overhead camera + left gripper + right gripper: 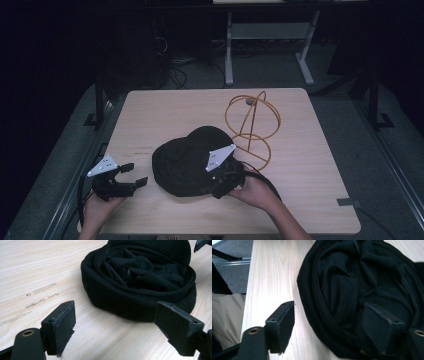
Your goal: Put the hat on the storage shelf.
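cap: black cloth cap (187, 165) lying crown-down, opening up, at table centre, toward 6 o'clock; brim at its far side, toward 1 o'clock.
handling: likely light, soft and floppy; the lining (140, 275) is crumpled inside. The rolled rim (322, 315) looks the firmest place to pinch; the brim should be stiffer.
right gripper (226, 181): at the cap's 4 o'clock edge, jaws spread, one over the rim inside, one outside; not yet pinching.
left gripper (131, 175): at the cap's 9 o'clock, just beside it, jaws spread, empty.
stand: wire hat stand (252, 125) at 1 o'clock, near the brim.
table (320, 165): pale wood, matte, a few scuffs.
room: dark, cables and a desk frame behind.
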Tool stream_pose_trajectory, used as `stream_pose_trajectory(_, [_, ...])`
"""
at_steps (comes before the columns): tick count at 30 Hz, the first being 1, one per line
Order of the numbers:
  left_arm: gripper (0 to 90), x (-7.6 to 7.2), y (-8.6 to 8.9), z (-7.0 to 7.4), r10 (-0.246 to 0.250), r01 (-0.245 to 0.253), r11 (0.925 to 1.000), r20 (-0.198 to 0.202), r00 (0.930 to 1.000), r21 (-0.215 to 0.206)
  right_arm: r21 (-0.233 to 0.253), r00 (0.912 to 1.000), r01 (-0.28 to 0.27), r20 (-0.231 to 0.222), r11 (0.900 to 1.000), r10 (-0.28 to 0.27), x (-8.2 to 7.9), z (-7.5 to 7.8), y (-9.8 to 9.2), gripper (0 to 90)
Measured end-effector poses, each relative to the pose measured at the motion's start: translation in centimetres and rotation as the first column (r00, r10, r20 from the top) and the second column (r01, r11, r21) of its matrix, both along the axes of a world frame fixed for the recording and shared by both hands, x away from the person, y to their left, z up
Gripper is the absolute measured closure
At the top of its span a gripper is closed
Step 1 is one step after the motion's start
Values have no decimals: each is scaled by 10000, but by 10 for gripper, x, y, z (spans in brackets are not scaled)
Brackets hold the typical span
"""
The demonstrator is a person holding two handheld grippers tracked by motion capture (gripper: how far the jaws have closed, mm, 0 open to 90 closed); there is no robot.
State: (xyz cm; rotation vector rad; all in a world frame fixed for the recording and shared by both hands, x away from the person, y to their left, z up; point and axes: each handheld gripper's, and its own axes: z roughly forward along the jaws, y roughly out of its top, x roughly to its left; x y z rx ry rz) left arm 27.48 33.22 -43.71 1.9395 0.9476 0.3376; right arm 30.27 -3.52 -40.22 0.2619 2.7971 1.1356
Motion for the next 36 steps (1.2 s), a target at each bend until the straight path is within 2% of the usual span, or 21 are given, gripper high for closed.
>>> stream_pose_trajectory(3, [166, 0, 0, -1, 59, -59, 10000, -25, 10000, -79, -22, 9999, -117, 24, 9999, 117, 1, -1, 7, 303])
stream_pose_trajectory(4, [166, -1, 1, 0, 69, -70, 9999, -33, 10000, -79, -144, 9997, -238, 70, 9996, 239, 3, -3, 15, 331])
stream_pose_trajectory(10, [166, 0, 2, 0, 69, -69, 9999, -13, 10000, -94, -600, 9986, -512, 110, 9969, 520, 4, -7, 39, 438])
stream_pose_trajectory(14, [166, 0, 1, 0, 79, -78, 9998, 36, 10000, -170, -1037, 9968, -798, 26, 9914, 805, 6, -10, 50, 539])
stream_pose_trajectory(20, [166, 1, 2, 0, 19, -19, 10000, 47, 10000, -94, -1272, 9955, -946, -208, 9874, 927, 9, -16, 56, 630])
stream_pose_trajectory(27, [167, 0, 1, 1, 10, -9, 10000, 29, 10000, -98, -1513, 9950, -977, -366, 9837, 932, 10, -22, 62, 673])
stream_pose_trajectory(34, [167, 1, -1, 0, -88, 88, 9999, 30, 10000, -51, -1833, 9945, -1034, -326, 9776, 991, 9, -28, 69, 686])
stream_pose_trajectory(36, [167, 0, -2, 0, -82, 83, 9999, 44, 10000, -98, -2001, 9944, -1060, -175, 9740, 1047, 6, -30, 71, 702])
